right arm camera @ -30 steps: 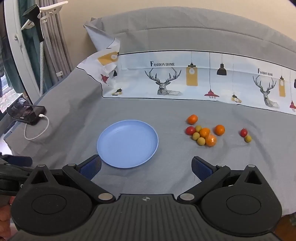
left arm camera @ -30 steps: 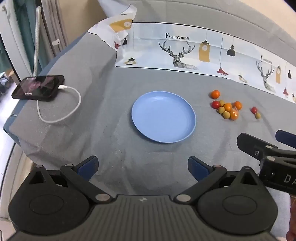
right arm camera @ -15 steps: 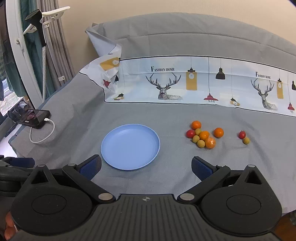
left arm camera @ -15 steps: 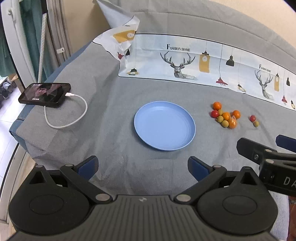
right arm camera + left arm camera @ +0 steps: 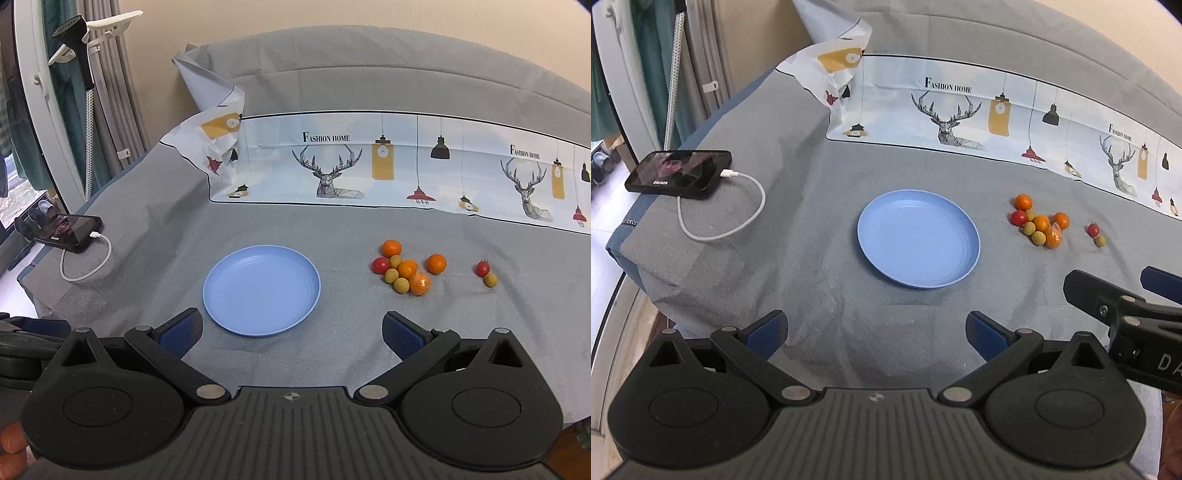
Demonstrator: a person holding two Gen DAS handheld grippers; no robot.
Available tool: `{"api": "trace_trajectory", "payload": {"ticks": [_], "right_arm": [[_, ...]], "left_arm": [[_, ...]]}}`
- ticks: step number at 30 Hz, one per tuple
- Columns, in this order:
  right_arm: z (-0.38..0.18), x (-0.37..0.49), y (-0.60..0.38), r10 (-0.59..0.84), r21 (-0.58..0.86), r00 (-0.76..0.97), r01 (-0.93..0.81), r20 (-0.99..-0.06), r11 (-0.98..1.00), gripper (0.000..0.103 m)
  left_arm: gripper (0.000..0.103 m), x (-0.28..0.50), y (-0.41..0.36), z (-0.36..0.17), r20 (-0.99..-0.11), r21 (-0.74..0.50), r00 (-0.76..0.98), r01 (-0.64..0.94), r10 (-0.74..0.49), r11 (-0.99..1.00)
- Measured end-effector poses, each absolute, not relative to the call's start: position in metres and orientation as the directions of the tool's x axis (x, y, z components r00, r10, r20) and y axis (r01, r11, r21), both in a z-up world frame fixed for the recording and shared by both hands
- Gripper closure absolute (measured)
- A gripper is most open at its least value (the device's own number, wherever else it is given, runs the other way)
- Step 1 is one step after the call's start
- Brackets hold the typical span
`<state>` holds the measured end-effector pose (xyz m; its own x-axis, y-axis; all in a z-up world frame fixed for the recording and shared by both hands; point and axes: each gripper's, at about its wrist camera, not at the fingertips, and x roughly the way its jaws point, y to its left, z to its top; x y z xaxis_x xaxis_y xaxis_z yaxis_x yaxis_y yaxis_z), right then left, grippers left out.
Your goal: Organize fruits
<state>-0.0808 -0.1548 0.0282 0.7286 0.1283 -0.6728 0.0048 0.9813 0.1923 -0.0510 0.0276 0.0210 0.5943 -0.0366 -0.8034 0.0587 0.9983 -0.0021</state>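
Observation:
An empty blue plate (image 5: 919, 238) (image 5: 261, 290) lies on the grey cloth. To its right is a cluster of small fruits (image 5: 1039, 222) (image 5: 405, 271): orange, red and yellow-green ones. A red fruit (image 5: 482, 268) and a yellow-green fruit (image 5: 490, 280) lie apart further right. My left gripper (image 5: 875, 332) is open and empty, near the table's front edge, in front of the plate. My right gripper (image 5: 291, 334) is open and empty, also short of the plate; it shows at the right of the left wrist view (image 5: 1123, 295).
A black phone (image 5: 679, 174) (image 5: 68, 229) with a white cable (image 5: 738, 210) lies at the table's left edge. A printed cloth with deer and lamps (image 5: 388, 166) runs along the back. A garment steamer on a pole (image 5: 85, 74) and curtains stand at left.
Both grippers have pulled back and tilted up a little, so plate and fruits sit lower and further off in view. Both jaws stay open. Nothing on the table has moved.

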Motion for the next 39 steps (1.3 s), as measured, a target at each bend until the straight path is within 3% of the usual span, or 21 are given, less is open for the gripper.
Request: {"api": "trace_trajectory", "payload": {"ticks": [39], "right_arm": [[0.013,-0.087,-0.147,0.116,0.210,0.723,0.041,-0.681,0.977,0.000]], "left_arm": [[0.000,-0.043,0.019,0.019,-0.809,0.078,0.588,0.068,0.024,0.995]]}}
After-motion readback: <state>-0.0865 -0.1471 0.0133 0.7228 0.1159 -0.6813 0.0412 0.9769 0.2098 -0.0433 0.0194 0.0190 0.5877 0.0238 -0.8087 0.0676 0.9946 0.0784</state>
